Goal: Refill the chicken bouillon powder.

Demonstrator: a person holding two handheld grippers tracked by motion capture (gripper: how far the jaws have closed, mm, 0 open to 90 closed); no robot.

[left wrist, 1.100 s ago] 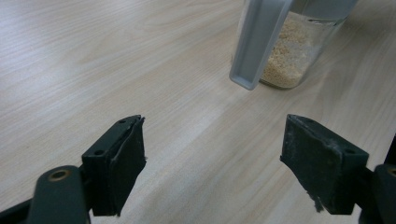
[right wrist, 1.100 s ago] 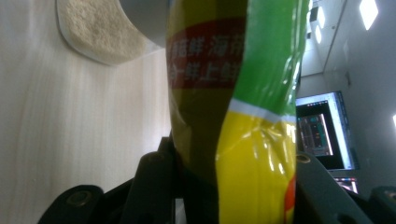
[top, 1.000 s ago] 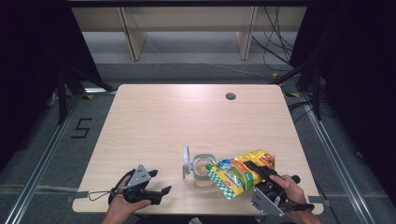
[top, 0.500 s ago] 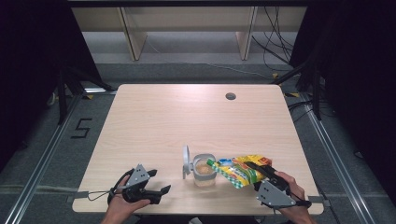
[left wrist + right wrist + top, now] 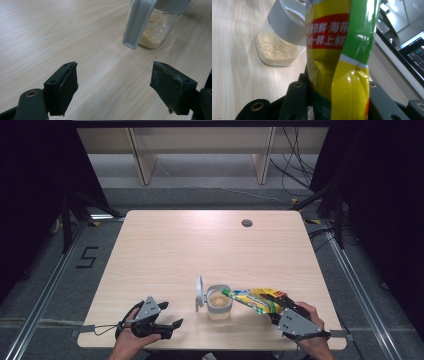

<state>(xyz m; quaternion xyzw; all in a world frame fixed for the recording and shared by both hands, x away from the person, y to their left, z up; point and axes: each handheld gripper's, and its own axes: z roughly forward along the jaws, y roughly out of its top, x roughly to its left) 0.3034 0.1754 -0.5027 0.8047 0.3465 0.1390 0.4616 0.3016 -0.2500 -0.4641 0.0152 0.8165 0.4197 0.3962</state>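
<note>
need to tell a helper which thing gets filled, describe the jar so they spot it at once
On the light wooden table, look near the front edge, between the two hand-held grippers. There stands a small clear jar partly filled with pale beige granules. Its grey flip lid stands open at its left side, unlike the yellow-green packet tilted over it.

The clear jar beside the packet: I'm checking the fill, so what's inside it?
The jar holds pale beige granules across its bottom; its grey collar hides the upper part.
</note>
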